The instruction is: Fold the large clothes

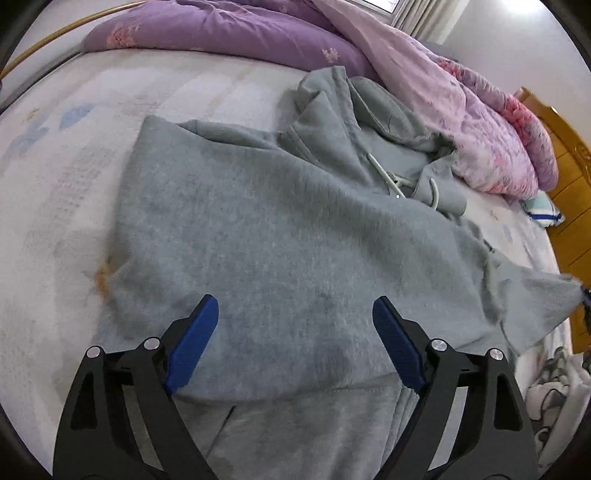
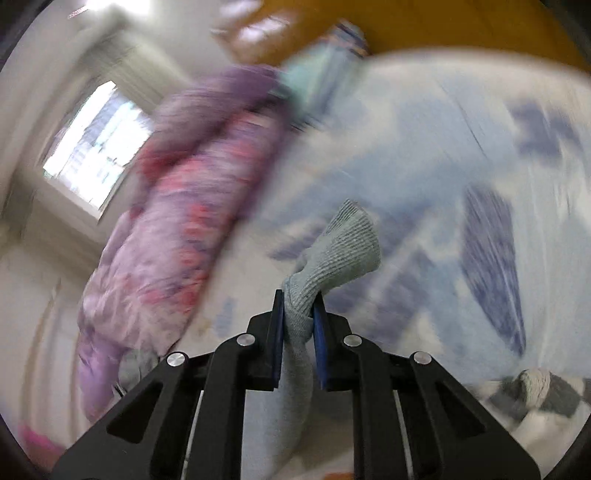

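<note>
While the grey hoodie (image 1: 295, 229) lies spread on the bed sheet (image 1: 55, 203), its hood at the far side against a purple quilt (image 1: 221, 33), the left gripper (image 1: 295, 332) hangs above the near body panel, jaws wide and empty. Right gripper (image 2: 298, 314): jaws clamped tight on the ribbed cuff (image 2: 343, 251), background blurred.
</note>
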